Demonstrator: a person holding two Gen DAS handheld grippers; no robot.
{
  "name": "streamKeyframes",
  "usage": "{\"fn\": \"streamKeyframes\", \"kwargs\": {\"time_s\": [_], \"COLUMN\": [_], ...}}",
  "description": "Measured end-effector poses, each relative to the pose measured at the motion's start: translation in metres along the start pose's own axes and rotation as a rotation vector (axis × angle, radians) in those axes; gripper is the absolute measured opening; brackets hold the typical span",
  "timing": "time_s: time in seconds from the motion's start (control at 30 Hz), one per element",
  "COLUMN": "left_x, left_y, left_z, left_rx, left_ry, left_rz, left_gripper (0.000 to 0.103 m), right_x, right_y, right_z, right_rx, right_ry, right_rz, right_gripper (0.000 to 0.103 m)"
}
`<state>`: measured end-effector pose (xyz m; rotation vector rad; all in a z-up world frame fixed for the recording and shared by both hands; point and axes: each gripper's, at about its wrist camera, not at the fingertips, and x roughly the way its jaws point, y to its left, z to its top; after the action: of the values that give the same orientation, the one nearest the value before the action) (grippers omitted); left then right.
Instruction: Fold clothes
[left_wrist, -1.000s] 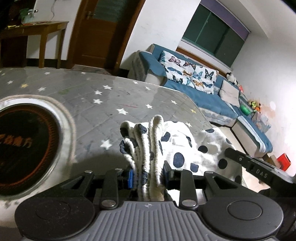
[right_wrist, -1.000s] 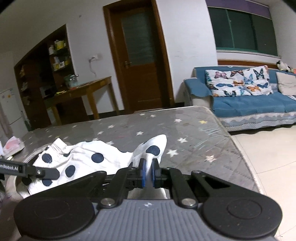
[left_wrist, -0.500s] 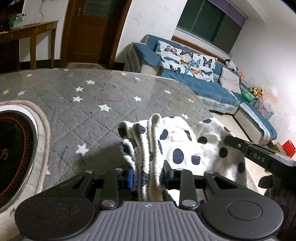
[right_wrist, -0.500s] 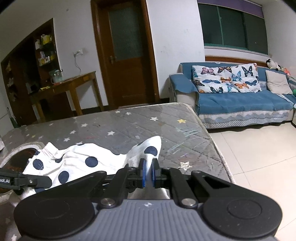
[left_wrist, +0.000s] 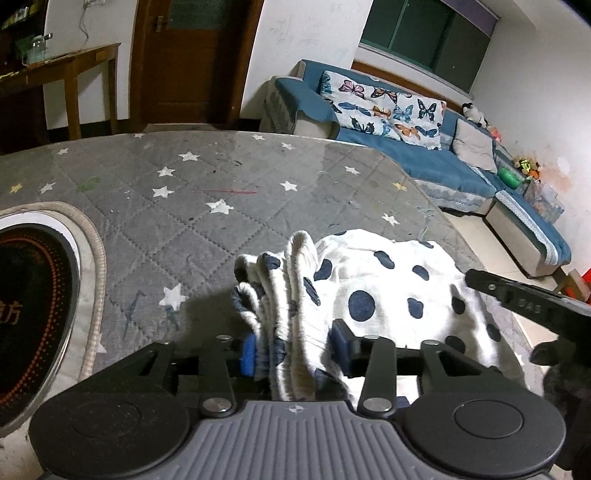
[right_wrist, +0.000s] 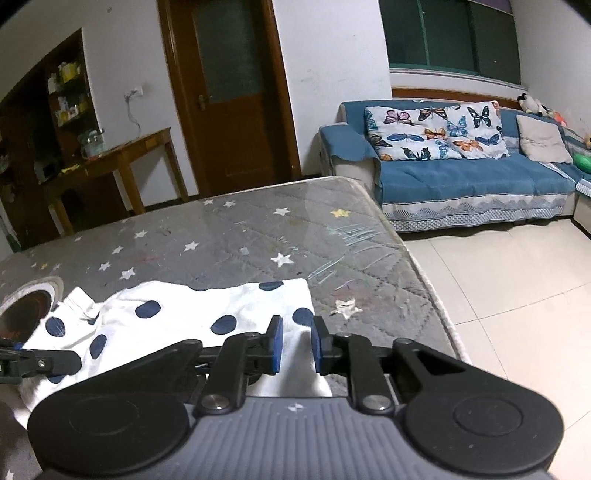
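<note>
Spotted garment (left_wrist: 369, 280), grey mattress (left_wrist: 207, 206), perhaps heater (left_wrist: 29, 314)

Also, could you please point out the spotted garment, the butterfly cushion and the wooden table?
Spotted garment (left_wrist: 369, 280), left wrist view, flat spotted part.
Butterfly cushion (right_wrist: 432, 134), right wrist view, its middle.
Wooden table (right_wrist: 125, 151), right wrist view, tabletop.
</note>
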<state>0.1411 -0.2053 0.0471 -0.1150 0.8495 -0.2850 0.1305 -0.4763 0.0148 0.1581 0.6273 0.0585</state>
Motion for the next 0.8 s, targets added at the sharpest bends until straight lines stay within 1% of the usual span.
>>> {"fn": "streamKeyframes", "kwargs": {"time_s": [0.2,0.3,0.37,0.5,0.57,0.63,0.7,0.8], "left_x": [0.0,-0.002,-0.001,-0.001,-0.002,-0.003,-0.004,-0.004], "left_y": [0.002,0.003,0.003,0.004,0.002,0.002,0.002,0.002], "left_z": [0.0,0.0,-0.002,-0.005,-0.006,-0.008,-0.009,-0.009], "left_rx": [0.008,0.022,0.037,0.062,0.083,0.102,0.113,0.123], "left_ry": [0.001,-0.007,-0.015,-0.024,-0.034,-0.043,-0.048,-0.051], "left_rz": [0.02,0.032,0.053,0.079,0.092,0.104,0.107,0.106], "left_gripper": [0.06,0.066,0.07,0.073,0.077,0.081,0.082,0.084], "right_x": [-0.023,-0.037,-0.043,-0.045,-0.045,-0.049,-0.052,-0.053], "right_y": [0.009,0.019,0.025,0.032,0.032,0.032,0.035,0.038], "right_z": [-0.012,-0.024,-0.033,-0.051,-0.058,-0.057,-0.053,-0.044], "right_rx": [-0.045,-0.083,-0.111,-0.165,-0.178,-0.18,-0.182,-0.186], "right_ry": [-0.003,0.004,0.018,0.058,0.068,0.065,0.059,0.036], "right_rz": [0.056,0.098,0.119,0.111,0.103,0.103,0.103,0.115], "right_gripper": [0.028,0.029,0.029,0.03,0.031,0.033,0.036,0.038]}}
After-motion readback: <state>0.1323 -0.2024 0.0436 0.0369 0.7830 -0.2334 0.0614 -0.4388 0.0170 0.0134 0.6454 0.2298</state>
